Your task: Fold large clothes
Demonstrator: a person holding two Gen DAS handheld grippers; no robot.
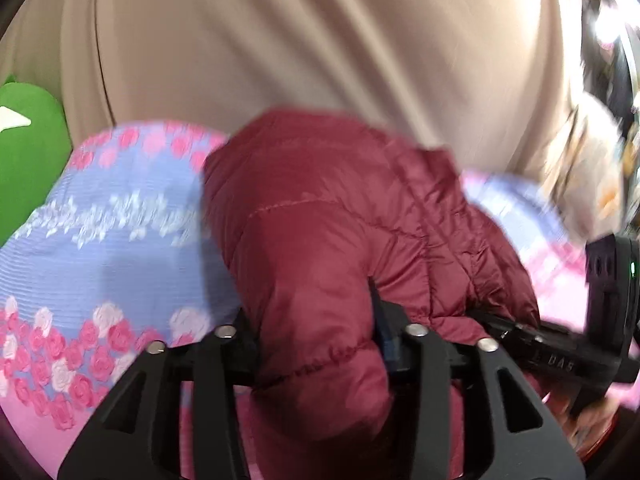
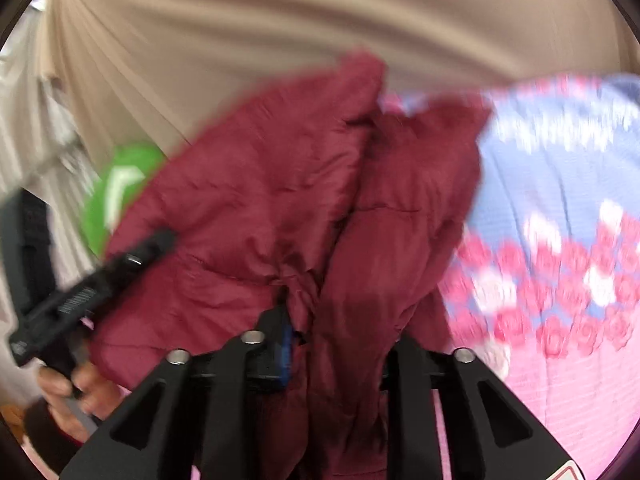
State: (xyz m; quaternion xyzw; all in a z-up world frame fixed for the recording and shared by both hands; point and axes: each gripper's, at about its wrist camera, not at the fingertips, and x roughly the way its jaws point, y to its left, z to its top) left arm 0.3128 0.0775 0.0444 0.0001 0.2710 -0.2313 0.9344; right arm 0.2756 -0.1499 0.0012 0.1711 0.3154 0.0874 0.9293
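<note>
I have a big dark red puffy jacket [image 1: 328, 216] in both my tongs. My left tongs [image 1: 320, 344] are clenched on a thick bunch of it, and the puffy cloth bulges out between the two black fingers. My right tongs [image 2: 340, 344] are squeezed on another bunch of the same jacket.

The jacket lies on the bed cover [image 1: 112, 240], the blue and pink one with roses. It sits near the far edge, close to the tan curtain [image 1: 280, 40]. A green pillow [image 1: 28, 152] is off by the left side of the cover.

I think I am in the middle of a fold, bringing one part of the jacket over the rest. Everything looks blurry.

Next I should lay my two bunches down flat and even on the cover. Then I let go with both tongs, softly, so the puffy cloth does not spring back up.
</note>
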